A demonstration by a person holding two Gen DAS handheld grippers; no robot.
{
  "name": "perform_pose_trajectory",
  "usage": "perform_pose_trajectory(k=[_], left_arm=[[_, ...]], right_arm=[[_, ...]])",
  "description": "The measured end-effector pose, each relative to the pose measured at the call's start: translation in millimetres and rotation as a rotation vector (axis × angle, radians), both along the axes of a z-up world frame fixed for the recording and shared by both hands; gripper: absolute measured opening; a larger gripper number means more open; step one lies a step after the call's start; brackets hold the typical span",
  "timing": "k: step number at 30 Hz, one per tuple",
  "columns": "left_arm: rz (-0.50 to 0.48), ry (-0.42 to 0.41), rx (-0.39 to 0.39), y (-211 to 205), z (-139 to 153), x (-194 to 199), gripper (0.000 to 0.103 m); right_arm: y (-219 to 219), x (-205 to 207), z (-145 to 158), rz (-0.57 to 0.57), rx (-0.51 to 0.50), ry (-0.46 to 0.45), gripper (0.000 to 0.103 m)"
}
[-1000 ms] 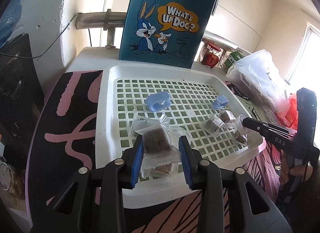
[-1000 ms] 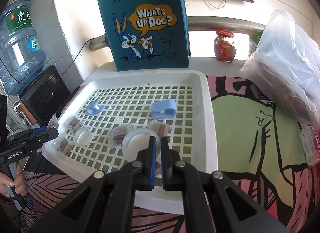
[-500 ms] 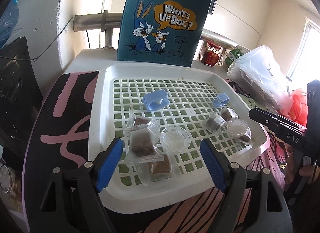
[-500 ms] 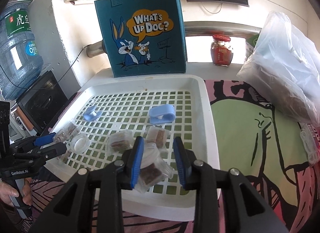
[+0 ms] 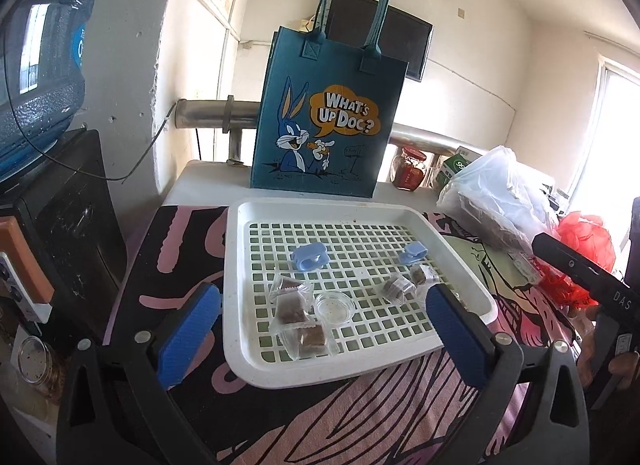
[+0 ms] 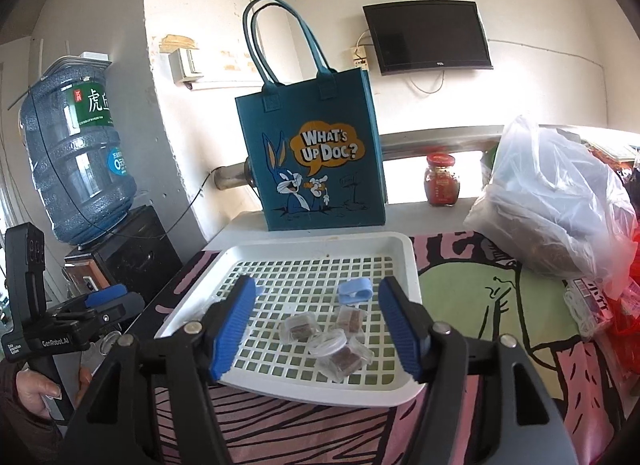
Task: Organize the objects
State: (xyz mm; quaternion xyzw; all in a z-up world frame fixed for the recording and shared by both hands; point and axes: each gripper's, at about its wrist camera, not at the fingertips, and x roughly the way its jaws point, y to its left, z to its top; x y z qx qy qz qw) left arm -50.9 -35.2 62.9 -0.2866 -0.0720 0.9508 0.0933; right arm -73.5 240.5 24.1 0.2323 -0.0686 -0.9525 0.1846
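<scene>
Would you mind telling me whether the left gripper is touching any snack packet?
Apart. The left wrist view shows the left gripper wide open, with bare tray grid between each finger and the snack packets.

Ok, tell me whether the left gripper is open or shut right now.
Open. In the left wrist view the left gripper has its blue fingers spread wide, holding nothing; the snack packets lie on the white tray.

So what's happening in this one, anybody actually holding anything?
No. A person holds both grippers, and each stands wide open and empty in front of the white slotted tray. The left gripper and right gripper frame wrapped snack packets, a clear round lid and two blue clips, all lying loose in the tray. A teal tote bag stands behind it.
</scene>
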Motion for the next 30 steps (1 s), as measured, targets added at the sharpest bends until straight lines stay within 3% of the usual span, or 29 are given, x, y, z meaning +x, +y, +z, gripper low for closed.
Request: perform_pose_trajectory(k=[2, 5, 10, 14, 27, 30], left_arm=[[-0.016, -0.011, -0.005, 4, -4, 8, 0.103], [-0.008, -0.071, -0.015, 12, -22, 17, 0.103], [0.005, -0.148, -0.127, 29, -56, 23, 0.103], [0.005, -0.216, -0.156, 35, -77, 22, 0.103], [0.042, -0.353, -0.227, 42, -103, 7, 0.103], [0.029, -0.350, -0.237, 45, -103, 8, 0.103]], right_arm=[[-2, 10, -1, -0.001, -0.003, 0.004, 0.075], [-9, 20, -12, 0.023, 0.020, -0.023, 0.076], [-30, 29, -50, 0.060, 0.157, -0.124, 0.076], [-40, 32, -76, 0.060, 0.254, -0.178, 0.076], [-46, 16, -112, 0.053, 0.329, -0.347, 0.076], [-47, 14, -116, 0.045, 0.345, -0.369, 0.077]])
